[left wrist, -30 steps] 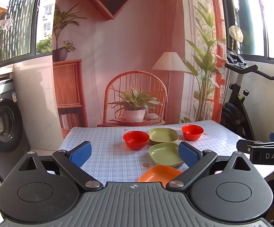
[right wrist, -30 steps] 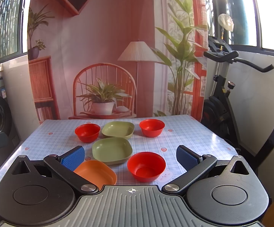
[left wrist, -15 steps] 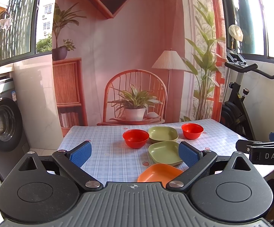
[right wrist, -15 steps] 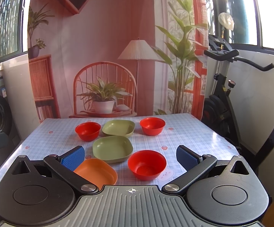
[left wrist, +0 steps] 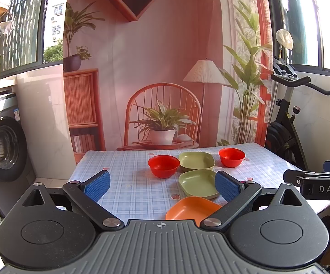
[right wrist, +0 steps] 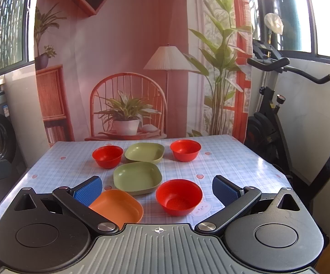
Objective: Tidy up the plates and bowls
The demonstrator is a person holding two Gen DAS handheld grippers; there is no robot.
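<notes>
On the checked tablecloth stand three red bowls: a near one (right wrist: 179,196), a far left one (right wrist: 107,156) and a far right one (right wrist: 185,150). Two green square plates lie between them, one far (right wrist: 145,151) and one nearer (right wrist: 138,177). An orange plate (right wrist: 117,209) lies at the front. My right gripper (right wrist: 157,188) is open and empty, hovering in front of the near red bowl and orange plate. My left gripper (left wrist: 162,185) is open and empty above the table's front left; it sees the orange plate (left wrist: 191,209), green plates (left wrist: 198,182) and red bowls (left wrist: 163,166).
The table (right wrist: 233,159) stands against a printed backdrop. A washing machine (left wrist: 3,150) is at the left, an exercise bike (right wrist: 274,118) at the right. The right gripper's side (left wrist: 318,183) shows at the left wrist view's right edge.
Both grippers have moved slightly forward toward the table; the dishes sit a little closer in view. The jaws stay open and nothing on the table has moved.
</notes>
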